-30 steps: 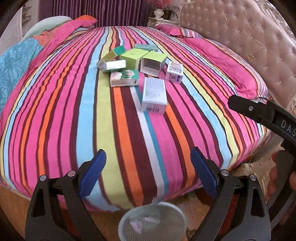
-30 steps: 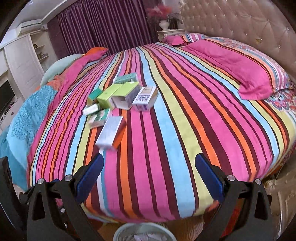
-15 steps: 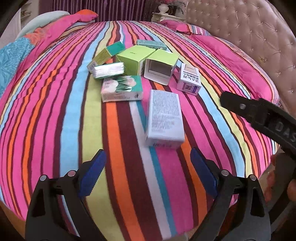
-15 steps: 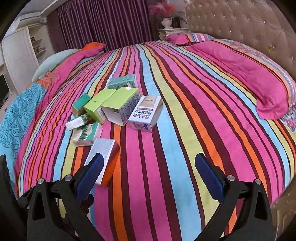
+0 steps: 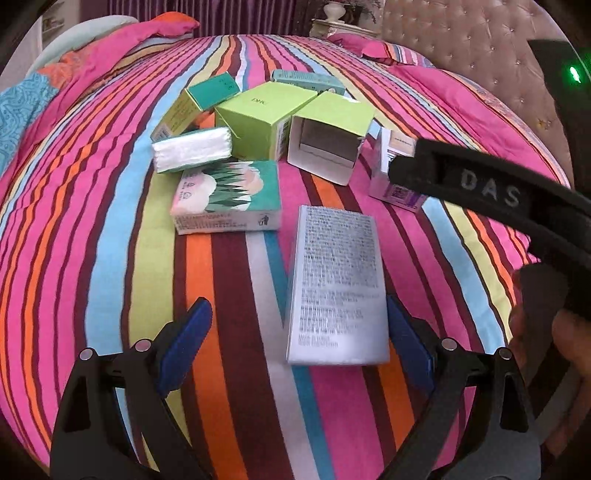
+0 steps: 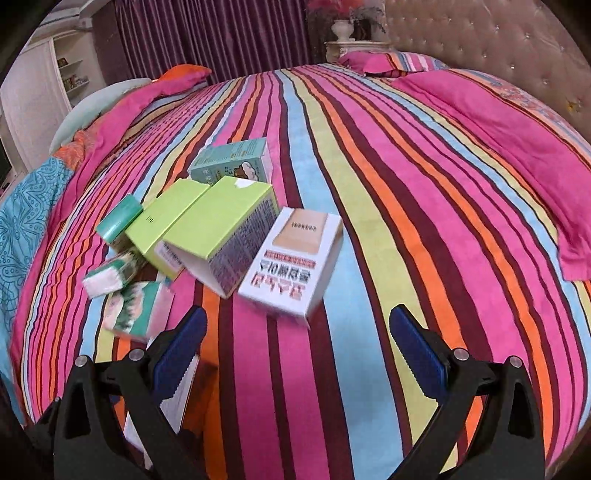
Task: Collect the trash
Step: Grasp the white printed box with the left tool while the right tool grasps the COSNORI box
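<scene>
left gripper [image 5: 295, 336] jaws wide, straddling near end of grey carton [image 5: 336, 284] on striped bedspread [image 5: 92, 240] | right gripper [image 6: 295, 345] agape, empty, near Korean-print carton [image 6: 291, 258] | cartons likely light, crushable: pinch long sides

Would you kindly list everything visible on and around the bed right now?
grey printed box: 1, pale grey, nearest, between the left fingers
tissue packs: 2, teal-and-white and plain white, left of the pile
lime boxes: 2, one open-ended, centre
teal-capped box: 1, far left
teal carton: 1, farthest
white-and-purple box: 1, right of the pile
bedspread: 1, striped
pillows: 2, pink, by the headboard
left gripper: open
right gripper: open, empty
</scene>
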